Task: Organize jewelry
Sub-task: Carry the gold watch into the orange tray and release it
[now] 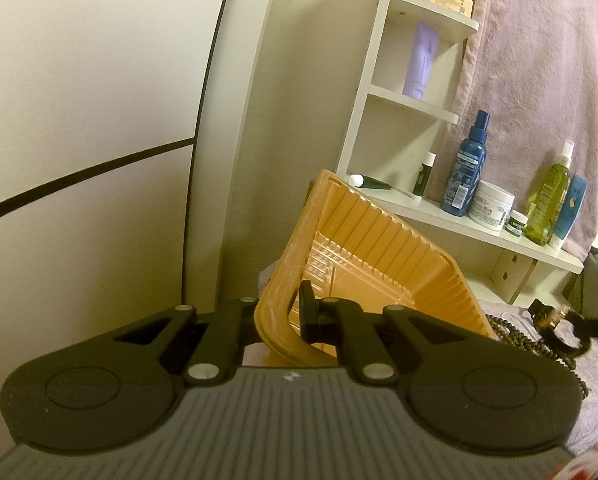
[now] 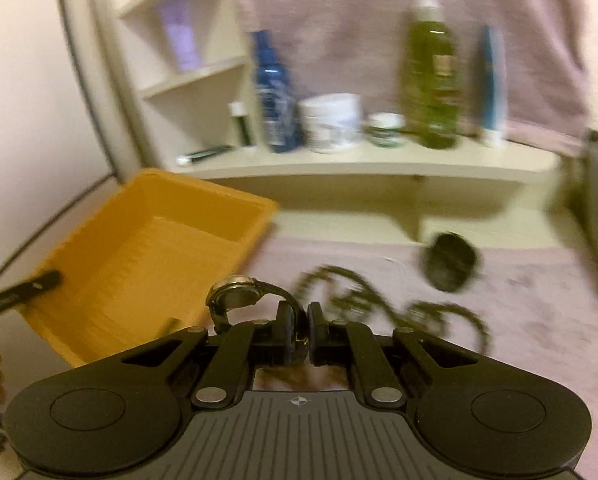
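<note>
A: Tray (image 2: 151,240) is sitting up-left of the right tongs (image 2: 299,326), tilted, with the left tongs (image 1: 297,316) clamping its near rim.

B: Right tongs are pinching the watch (image 2: 235,298) by its strap, its case pointing trayward. Only the left view is showing the tray's ribbed inside sharply; beads (image 1: 527,334) are lying right of the tray.

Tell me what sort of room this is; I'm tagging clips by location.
Probably a bedroom dressing or vanity corner: a white shelf unit lined with toiletries such as a blue spray bottle and a cream jar, with a pink towel draped behind.
</note>
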Demonstrator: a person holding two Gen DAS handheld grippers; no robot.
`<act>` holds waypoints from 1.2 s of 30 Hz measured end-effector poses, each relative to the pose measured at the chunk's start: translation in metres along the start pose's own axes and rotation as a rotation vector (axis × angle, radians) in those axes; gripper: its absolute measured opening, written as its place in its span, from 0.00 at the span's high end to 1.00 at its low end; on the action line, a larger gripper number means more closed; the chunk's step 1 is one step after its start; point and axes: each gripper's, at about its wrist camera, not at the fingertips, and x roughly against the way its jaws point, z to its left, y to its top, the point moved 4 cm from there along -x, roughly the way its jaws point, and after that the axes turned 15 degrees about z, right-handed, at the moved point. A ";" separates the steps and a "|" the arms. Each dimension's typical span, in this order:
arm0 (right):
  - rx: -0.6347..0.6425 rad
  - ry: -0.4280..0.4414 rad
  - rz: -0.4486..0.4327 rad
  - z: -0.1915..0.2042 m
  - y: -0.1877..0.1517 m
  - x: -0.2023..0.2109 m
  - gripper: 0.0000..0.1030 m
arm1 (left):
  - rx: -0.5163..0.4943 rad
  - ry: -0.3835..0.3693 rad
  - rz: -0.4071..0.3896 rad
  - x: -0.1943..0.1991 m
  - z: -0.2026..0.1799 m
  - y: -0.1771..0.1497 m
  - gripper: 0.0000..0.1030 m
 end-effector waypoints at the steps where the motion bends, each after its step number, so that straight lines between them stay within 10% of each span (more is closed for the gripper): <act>1: 0.012 0.024 0.005 0.007 0.003 -0.006 0.92 | 0.000 0.000 0.000 0.000 0.000 0.000 0.93; 26: 0.220 0.194 0.184 0.116 -0.008 -0.101 0.92 | -0.001 0.032 0.025 -0.007 0.000 0.002 0.92; 32: 0.200 0.236 0.148 0.114 -0.003 -0.093 0.51 | -0.003 0.038 0.032 -0.007 0.000 0.000 0.92; 36: 0.186 0.245 0.093 0.109 0.003 -0.076 0.49 | -0.004 0.038 0.032 -0.007 0.000 0.001 0.92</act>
